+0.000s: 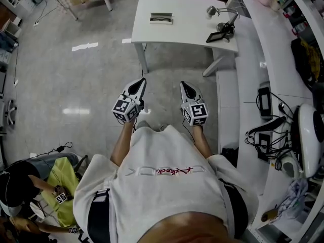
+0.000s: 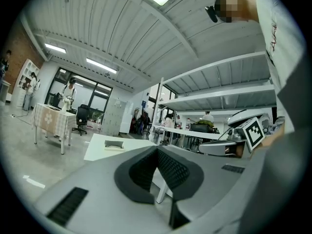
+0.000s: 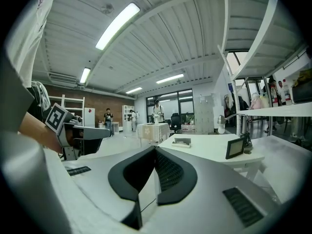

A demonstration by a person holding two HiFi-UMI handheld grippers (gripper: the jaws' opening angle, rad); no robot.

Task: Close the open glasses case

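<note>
Glasses case [image 1: 161,18] lies lengthwise left-to-right on the table [image 1: 192,32]; left tongs [image 1: 142,81] and right tongs [image 1: 183,84] pressed together.

Head view overhead; gripper views level, sharing the table [image 1: 192,14].

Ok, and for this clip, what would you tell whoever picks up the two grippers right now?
Left gripper: jaws together, nothing between them, held out in front of the body.
Right gripper: also shut and empty, beside the left one.
Small grey rectangular glasses case: lies on the left part of the white rectangular table, well ahead of both grippers. It looks open, but it is too small to see detail.
Done: nothing yet; neither gripper is at the case.
Left: step up to the table, reach the case and fold its lid down until it is shut.
</note>
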